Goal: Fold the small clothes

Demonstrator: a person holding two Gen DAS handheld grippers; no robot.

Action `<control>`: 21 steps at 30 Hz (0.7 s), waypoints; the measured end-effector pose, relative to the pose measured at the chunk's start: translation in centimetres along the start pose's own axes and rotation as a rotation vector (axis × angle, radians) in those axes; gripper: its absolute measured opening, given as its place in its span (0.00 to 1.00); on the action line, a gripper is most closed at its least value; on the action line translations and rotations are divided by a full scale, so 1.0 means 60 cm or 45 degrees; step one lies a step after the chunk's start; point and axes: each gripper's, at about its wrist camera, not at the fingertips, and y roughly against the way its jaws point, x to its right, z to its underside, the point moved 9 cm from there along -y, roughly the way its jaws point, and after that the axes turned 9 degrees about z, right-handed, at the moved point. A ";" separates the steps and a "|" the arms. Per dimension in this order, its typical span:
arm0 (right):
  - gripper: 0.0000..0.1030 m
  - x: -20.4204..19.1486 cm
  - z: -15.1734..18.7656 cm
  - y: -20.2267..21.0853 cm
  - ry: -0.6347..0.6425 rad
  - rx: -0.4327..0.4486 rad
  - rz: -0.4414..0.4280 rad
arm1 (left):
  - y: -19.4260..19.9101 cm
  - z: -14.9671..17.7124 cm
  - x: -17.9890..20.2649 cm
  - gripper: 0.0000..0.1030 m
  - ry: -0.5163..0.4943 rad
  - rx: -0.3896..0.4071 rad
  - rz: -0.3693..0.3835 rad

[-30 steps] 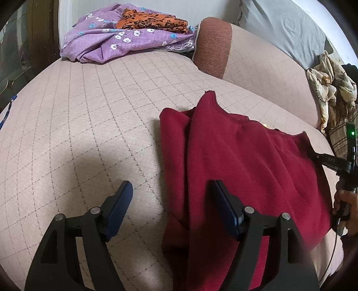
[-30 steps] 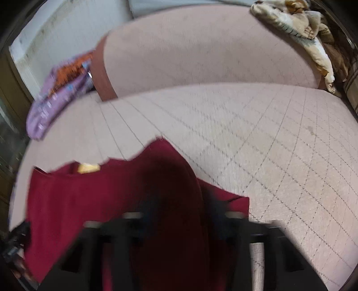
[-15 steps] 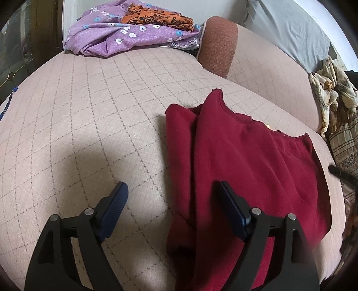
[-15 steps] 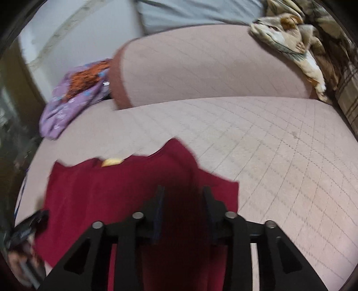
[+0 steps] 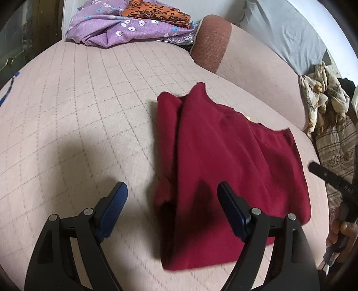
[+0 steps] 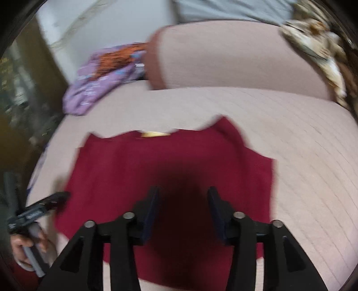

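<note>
The dark red garment (image 5: 232, 161) is lying partly folded on the quilted pink bed surface (image 5: 78, 112), one side panel doubled over the body so a long fold edge is running away from the fingers toward the neckline. The left gripper (image 5: 172, 197) is hovering above the near hem with its jaws standing wide and nothing between them: its left blue pad (image 5: 114, 206) is hanging over bare bedding, its right pad (image 5: 232, 212) over the cloth, and the garment's left edge is passing between the two. Left of that pad the bed is lying open all the way to its rim. Ahead of the fingers, well beyond the neckline, a purple flowered cloth (image 5: 116, 29) with an orange patterned piece (image 5: 156, 13) on top is sitting at the far edge, beside a pink bolster (image 5: 246, 58).

The right gripper (image 6: 183, 210) is above the middle of the same garment (image 6: 134, 170), its jaws opening, with only shadowed cloth below and nothing pinched between the pads. Right of its fingers the garment's side edge is ending and bare bedding is stretching to the bed's rim. At the far left the other gripper's tip and a hand (image 6: 26, 244) holding it are showing beside the cloth's corner. The view is blurred.
</note>
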 end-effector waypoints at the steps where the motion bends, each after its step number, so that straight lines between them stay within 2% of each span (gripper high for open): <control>1: 0.52 -0.022 -0.002 0.000 0.022 -0.004 -0.027 | 0.006 0.005 0.001 0.80 -0.009 0.007 -0.013; 4: 0.52 -0.119 -0.007 -0.014 0.136 -0.026 -0.099 | 0.014 0.024 -0.003 0.80 -0.036 0.015 -0.055; 7: 0.52 -0.211 -0.014 -0.035 0.240 -0.035 -0.161 | 0.012 0.031 -0.010 0.80 -0.024 0.016 -0.043; 10: 0.52 -0.274 -0.014 -0.072 0.298 -0.066 -0.183 | 0.003 0.030 -0.020 0.80 0.010 0.008 -0.005; 12: 0.52 -0.309 -0.015 -0.107 0.329 -0.098 -0.197 | -0.006 0.030 -0.033 0.80 0.053 -0.010 0.031; 15: 0.54 -0.347 0.002 -0.175 0.359 -0.245 -0.193 | -0.007 0.026 -0.038 0.81 0.078 0.002 0.079; 18: 0.55 -0.359 -0.021 -0.166 0.329 -0.235 -0.178 | -0.011 0.027 -0.034 0.83 0.059 -0.001 0.080; 19: 0.58 -0.368 -0.032 -0.153 0.316 -0.218 -0.217 | -0.013 0.026 -0.032 0.83 0.058 -0.002 0.076; 21: 0.77 -0.375 -0.044 -0.149 0.325 -0.194 -0.184 | -0.016 0.025 -0.029 0.84 0.060 -0.005 0.083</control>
